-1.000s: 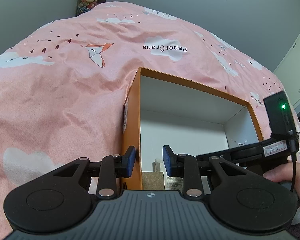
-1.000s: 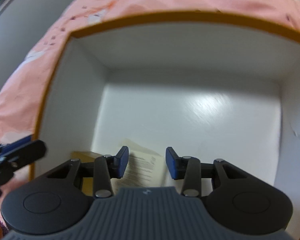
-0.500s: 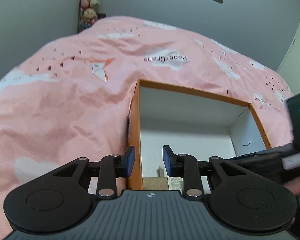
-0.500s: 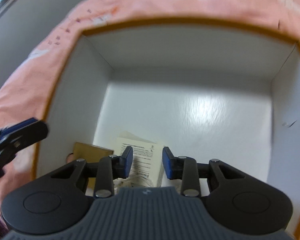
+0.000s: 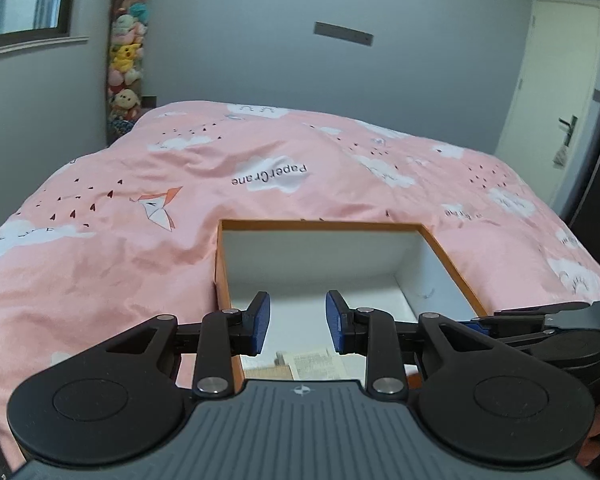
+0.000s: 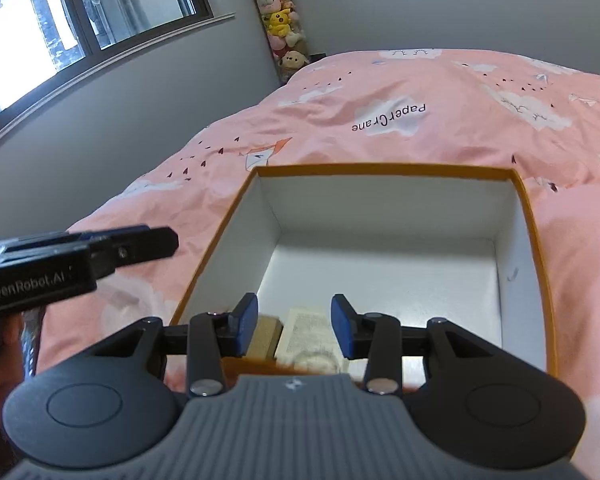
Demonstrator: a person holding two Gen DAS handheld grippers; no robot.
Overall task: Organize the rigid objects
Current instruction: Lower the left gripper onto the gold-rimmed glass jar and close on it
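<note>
On top of one pink bedspread point(image 6: 420, 80) sits one orange box point(image 6: 540, 280), holding one brown block point(image 6: 264, 336) beside one printed leaflet point(image 6: 308, 332). Left gripper point(image 5: 298, 322) clenched empty; right gripper point(image 6: 294, 326) just widened, nothing between.

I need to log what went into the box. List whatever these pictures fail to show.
- Box near end: in the right wrist view, the right gripper body covers the near floor.
- Brown block: blurred and half behind a blue finger; its identity is unclear.
- Printed sheet: text too small; a roundish thing on its near edge is smeared.
- Left wrist view: the left gripper hides all but a strip of the contents.
</note>
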